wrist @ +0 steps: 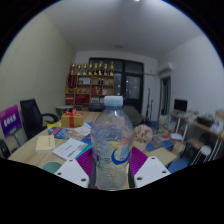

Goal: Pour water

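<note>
A clear plastic water bottle (112, 142) with a pale cap and a label bearing a blue crescent stands upright between my fingers, lifted above the table. My gripper (112, 166) is shut on the bottle: both purple pads (86, 161) press against its lower sides. The white finger ends show on either side below the bottle. The bottle's base is hidden behind the fingers. It looks mostly full of water.
Behind the bottle lies a cluttered wooden table (30, 152) with papers (68, 148), a red box (72, 118) and small items. A black office chair (32, 115) stands to the left. A shelf with bottles (90, 82) is at the back wall, desks to the right.
</note>
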`<state>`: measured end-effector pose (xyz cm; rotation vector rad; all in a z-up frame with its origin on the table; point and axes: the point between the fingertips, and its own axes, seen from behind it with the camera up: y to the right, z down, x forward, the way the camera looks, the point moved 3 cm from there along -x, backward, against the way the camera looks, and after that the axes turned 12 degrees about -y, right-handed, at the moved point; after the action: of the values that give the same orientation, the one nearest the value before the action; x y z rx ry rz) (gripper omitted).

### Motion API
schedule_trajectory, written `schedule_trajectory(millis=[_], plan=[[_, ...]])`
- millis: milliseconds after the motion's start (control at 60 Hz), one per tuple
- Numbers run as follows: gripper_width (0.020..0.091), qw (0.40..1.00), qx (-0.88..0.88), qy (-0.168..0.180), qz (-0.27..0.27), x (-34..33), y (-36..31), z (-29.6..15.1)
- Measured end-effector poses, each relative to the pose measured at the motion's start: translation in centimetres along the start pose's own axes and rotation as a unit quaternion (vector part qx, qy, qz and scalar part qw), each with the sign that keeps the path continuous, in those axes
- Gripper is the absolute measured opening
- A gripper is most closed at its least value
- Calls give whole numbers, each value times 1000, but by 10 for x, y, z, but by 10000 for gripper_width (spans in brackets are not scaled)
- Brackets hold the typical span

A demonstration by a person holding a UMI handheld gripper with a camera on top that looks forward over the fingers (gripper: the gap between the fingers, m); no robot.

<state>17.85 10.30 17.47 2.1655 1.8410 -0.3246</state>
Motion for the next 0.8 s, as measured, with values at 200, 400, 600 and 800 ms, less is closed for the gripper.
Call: schedule_trajectory(millis=[200,400,600,800], plan=[[452,998,33,16,-52,29,-13,36],[465,996,7,-7,-89,42,-16,78],[583,996,-13,4,-86,47,-19,77],[845,993,2,-77,-95,20,-4,80]])
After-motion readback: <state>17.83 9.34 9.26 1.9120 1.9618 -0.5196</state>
